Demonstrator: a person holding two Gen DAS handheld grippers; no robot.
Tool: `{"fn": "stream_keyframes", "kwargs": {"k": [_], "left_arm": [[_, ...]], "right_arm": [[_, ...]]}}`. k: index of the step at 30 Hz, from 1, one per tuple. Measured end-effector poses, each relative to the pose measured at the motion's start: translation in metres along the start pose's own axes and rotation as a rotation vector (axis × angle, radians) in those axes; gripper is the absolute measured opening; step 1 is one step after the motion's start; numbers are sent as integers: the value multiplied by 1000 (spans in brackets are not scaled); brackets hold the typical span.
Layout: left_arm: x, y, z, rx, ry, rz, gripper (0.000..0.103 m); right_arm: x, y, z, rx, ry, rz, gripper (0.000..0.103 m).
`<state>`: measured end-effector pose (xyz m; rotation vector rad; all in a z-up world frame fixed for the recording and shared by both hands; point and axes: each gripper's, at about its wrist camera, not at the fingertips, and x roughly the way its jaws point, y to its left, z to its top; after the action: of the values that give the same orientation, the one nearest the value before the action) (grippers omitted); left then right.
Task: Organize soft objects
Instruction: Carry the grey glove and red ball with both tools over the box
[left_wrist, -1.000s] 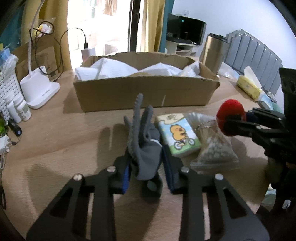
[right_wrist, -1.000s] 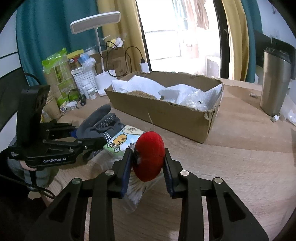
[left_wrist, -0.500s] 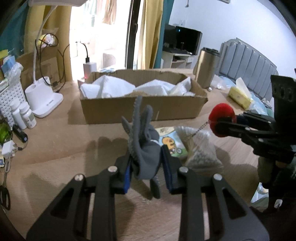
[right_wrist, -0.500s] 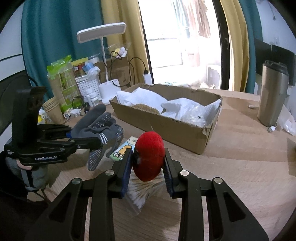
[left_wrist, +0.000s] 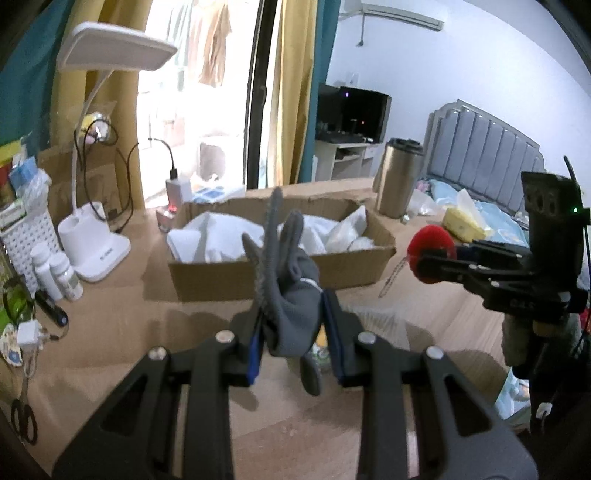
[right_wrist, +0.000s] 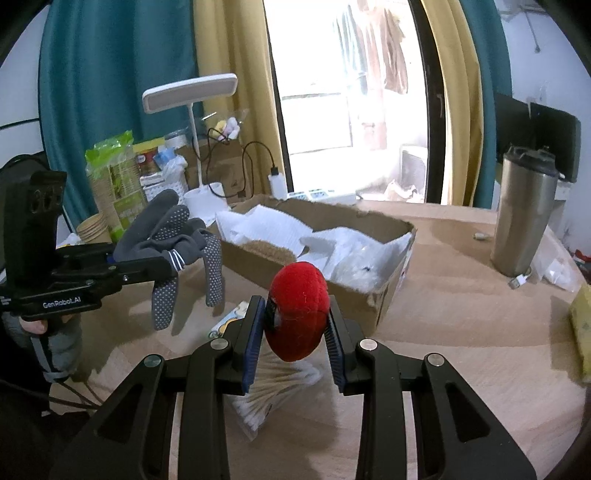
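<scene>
My left gripper (left_wrist: 293, 328) is shut on a grey dotted glove (left_wrist: 288, 288), held above the wooden table with its fingers sticking up and one dangling. From the right wrist view the same glove (right_wrist: 173, 236) hangs off the left gripper (right_wrist: 162, 264) at the left. My right gripper (right_wrist: 295, 332) is shut on a red plush ball (right_wrist: 297, 310); the ball (left_wrist: 430, 243) also shows at the right of the left wrist view. Beyond both stands an open cardboard box (left_wrist: 280, 269), (right_wrist: 384, 295) with white wrapping inside.
A bag of cotton swabs (right_wrist: 273, 391) and a cartoon tissue pack (right_wrist: 231, 319) lie on the table below the grippers. A steel tumbler (right_wrist: 524, 214) stands at the right, a white desk lamp (left_wrist: 92, 240), bottles (left_wrist: 59, 273) and scissors (left_wrist: 24, 417) at the left.
Both grippers have risen off the table with their loads. The glove now hangs clear of the surface, and the box appears lower and farther in both views.
</scene>
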<state>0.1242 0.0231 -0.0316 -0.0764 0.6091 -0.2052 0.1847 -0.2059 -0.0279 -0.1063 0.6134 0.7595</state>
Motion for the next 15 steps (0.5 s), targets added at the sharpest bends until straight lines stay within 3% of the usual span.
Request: {"fn": "stream_keyframes", "kwargs": {"k": [15], "left_arm": [[9, -4, 24, 23, -47, -19, 30]], "right_arm": [[-3, -9, 26, -40, -67, -32, 34]]}}
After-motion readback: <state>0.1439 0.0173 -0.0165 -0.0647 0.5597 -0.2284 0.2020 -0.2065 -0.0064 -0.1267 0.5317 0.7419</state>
